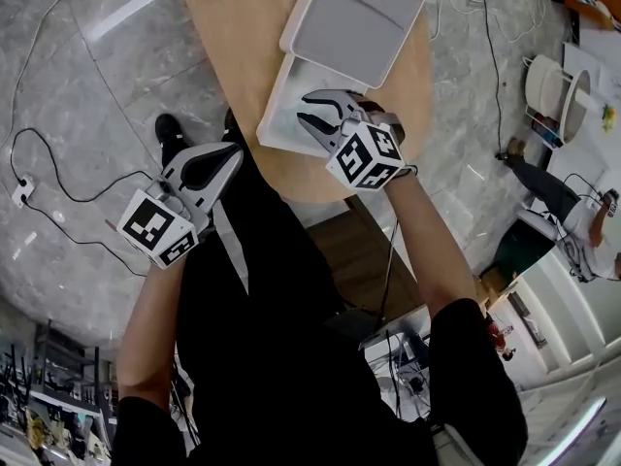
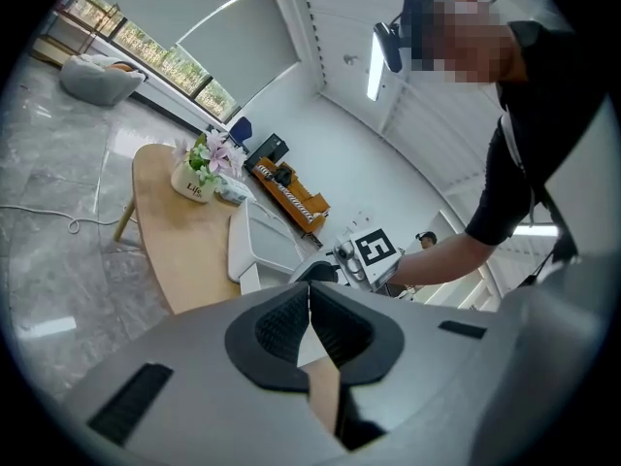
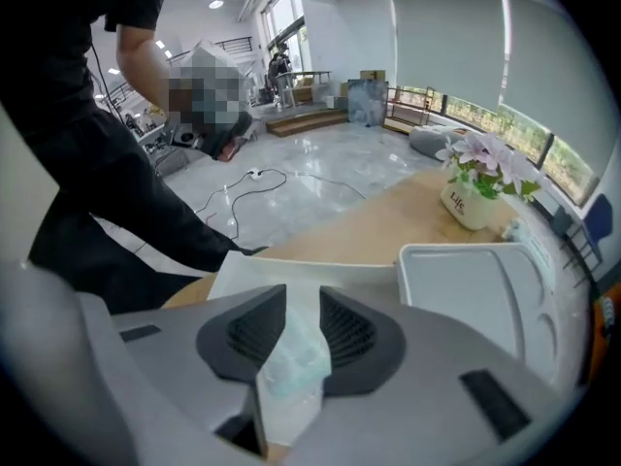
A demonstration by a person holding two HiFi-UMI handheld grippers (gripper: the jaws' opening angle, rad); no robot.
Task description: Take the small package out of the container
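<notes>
Small package [image 3: 291, 367], pale green and white in a thin see-through wrapper, shows between the two jaws of the right gripper [image 3: 303, 294], against the white inside of the container [image 3: 291, 270]. The jaws stand apart with a gap on each side of the package, so the claw is released and the pads do not press on it. No print can be read on the wrapper. From the head view, the right gripper [image 1: 303, 108] points steeply down over the near end of the container [image 1: 281, 115], which rests on a light wooden table [image 1: 223, 27]. The lid [image 1: 354, 17] is swung open at the far side. The left gripper [image 1: 236, 150] is held off the table edge, well apart from the container. Its jaws are clenched tip to tip with nothing between them [image 2: 309, 287]. Each gripper carries a cube with black-and-white square markers. At the far end of the table stands a white flower pot [image 3: 471, 207] marked "Life" in dark letters, with smaller print under it that is too small to read. It holds pale pink flowers [image 3: 490, 158].
</notes>
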